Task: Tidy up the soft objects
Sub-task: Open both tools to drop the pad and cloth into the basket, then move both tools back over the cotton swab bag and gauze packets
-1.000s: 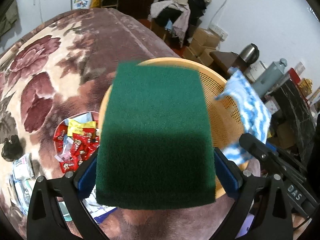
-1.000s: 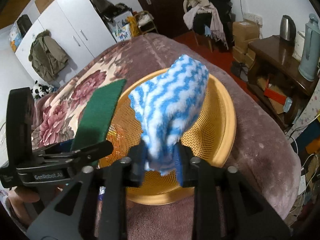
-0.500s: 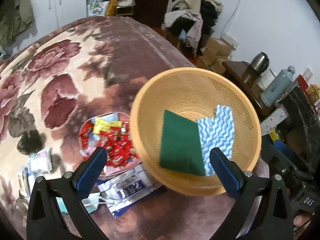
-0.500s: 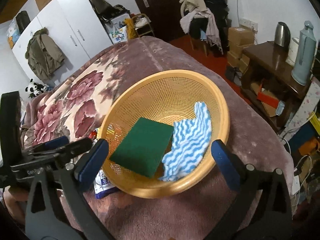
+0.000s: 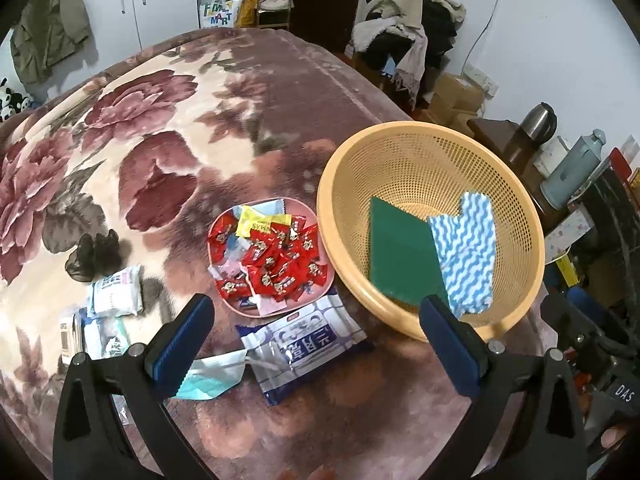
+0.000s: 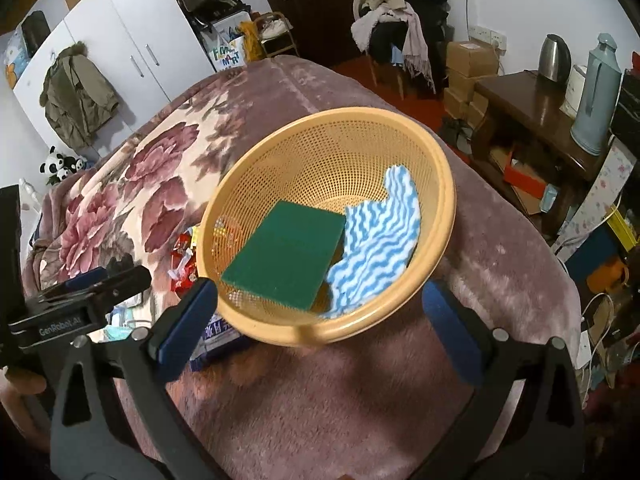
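Both tools stand wide and hold nothing: the right tool (image 6: 320, 312), whose jaws have just been opening, and the left tool (image 5: 316, 328). Beyond them, on the bed's floral blanket (image 5: 132, 152), the orange mesh basket (image 6: 436, 160) holds a flat green scouring pad (image 6: 286, 254) at 9 o'clock, touching a crumpled blue-and-white wavy cloth (image 6: 376, 240) at 3 o'clock.

Even indoor light, soft shadows, strong fisheye bending and dark vignetted corners.

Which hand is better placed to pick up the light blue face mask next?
Probably left. The open left gripper hangs right over the light blue face mask, while the open right gripper faces the round yellow mesh basket.
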`<state>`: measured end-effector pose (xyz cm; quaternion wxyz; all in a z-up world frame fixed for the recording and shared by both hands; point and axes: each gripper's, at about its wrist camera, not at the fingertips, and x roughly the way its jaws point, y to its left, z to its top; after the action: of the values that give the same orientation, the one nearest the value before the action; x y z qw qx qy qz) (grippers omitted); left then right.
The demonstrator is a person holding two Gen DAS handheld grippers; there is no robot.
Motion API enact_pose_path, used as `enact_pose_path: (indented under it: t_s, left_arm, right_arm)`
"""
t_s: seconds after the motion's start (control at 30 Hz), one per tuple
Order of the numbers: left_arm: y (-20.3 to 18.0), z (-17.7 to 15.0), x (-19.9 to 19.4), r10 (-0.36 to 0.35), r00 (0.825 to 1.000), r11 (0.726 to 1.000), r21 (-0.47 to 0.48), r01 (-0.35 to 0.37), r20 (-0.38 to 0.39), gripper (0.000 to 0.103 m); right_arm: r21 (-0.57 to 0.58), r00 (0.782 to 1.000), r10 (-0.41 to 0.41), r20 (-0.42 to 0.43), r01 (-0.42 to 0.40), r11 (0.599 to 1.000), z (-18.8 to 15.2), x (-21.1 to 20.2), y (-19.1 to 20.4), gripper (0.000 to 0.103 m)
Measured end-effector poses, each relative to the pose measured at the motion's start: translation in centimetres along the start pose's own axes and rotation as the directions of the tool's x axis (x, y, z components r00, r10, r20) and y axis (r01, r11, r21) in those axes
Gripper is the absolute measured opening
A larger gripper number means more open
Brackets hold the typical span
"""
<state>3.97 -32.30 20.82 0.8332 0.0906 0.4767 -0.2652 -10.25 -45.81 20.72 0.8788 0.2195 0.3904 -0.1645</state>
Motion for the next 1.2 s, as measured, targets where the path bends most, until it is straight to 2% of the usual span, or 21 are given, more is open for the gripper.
enact_pose_path:
  t_s: [0.53,0.93,1.2]
  left_arm:
    - [2.7,-2.1,-1.6,0.01,1.0,1.0,-0.017,-0.01,0.0,0.103]
    - [6.3,-3.7,-2.5,0.027,1.0,0.998,-0.052,-0.027,0.006,0.103]
    - [10.0,-5.3,-3.0,0.044,0.999,0.994,-0.101,-0.043,0.004,0.103]
  right_arm:
    - [-0.031,0.999,-0.016,-0.029,0.015,0.999,-1.6,-0.2,2.7,0.103]
    - [-0.083,0.998,-0.016,-0.054,0.011,0.996,-2.9,0.4,6.0,0.103]
    - [-0.123,0.997,-0.011,-0.071,0.002,0.992,-3.8,0.9,9.1,0.103]
